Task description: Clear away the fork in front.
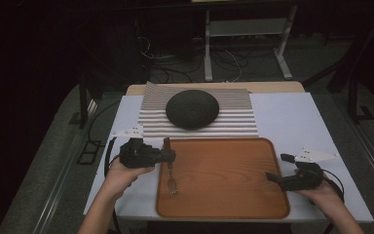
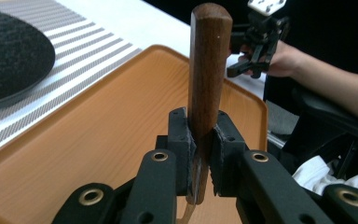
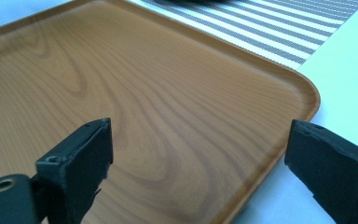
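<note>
Nearest us lies the wooden tray (image 1: pixel 224 178) on the bench (image 1: pixel 282 117), with the striped mat (image 1: pixel 199 122) and dark round pad (image 1: pixel 192 108) behind it. Our left gripper (image 1: pixel 168 155) clenches the fork (image 1: pixel 171 181) by its wooden handle, tines over the tray's left edge. Our right gripper (image 1: pixel 277 168) hangs released beside the tray. We judge the smooth handle could slip if tilted.

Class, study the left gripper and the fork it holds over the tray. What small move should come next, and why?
Probably lower the left gripper slightly and open it. It is shut on the wooden handle of the fork, whose tines already sit at the tray near its left rim. The right gripper is open at the tray's right edge, so nothing there blocks the release.
</note>
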The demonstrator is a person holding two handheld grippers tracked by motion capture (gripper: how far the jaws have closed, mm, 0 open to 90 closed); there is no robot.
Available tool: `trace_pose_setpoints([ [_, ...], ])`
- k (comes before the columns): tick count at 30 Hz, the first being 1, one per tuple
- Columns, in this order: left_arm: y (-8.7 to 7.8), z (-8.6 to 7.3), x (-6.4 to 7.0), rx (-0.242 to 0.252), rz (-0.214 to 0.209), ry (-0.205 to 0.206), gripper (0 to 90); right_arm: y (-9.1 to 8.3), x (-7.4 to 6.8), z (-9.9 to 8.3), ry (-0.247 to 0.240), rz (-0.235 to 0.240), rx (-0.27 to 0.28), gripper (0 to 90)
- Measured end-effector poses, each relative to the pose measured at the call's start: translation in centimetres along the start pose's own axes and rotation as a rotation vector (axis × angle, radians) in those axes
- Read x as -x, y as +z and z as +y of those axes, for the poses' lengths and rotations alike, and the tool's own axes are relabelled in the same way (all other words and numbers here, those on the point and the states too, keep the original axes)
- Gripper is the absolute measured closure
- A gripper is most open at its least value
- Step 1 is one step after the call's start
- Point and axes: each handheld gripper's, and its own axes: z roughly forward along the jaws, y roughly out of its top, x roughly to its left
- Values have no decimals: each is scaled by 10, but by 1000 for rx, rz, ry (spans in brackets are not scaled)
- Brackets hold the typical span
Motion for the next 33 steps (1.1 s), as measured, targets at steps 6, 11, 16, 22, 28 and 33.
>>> trace_pose_setpoints([
  [6,3,-1,-5,12,10,-3,792,1,0,0,-7,5,-2,78],
  [11,10,-2,-13,17,55,4,770,1,0,0,-3,4,1,79],
  [16,17,-3,-22,17,92,2,742,1,0,1,-4,4,0,81],
  [22,30,-5,-35,-6,138,-11,716,1,1,1,-3,3,2,81],
  [28,47,-14,-42,-46,157,-32,676,2,0,1,-8,6,-2,82],
  [33,62,-22,-44,-84,157,-45,664,2,0,1,-11,9,-5,84],
])
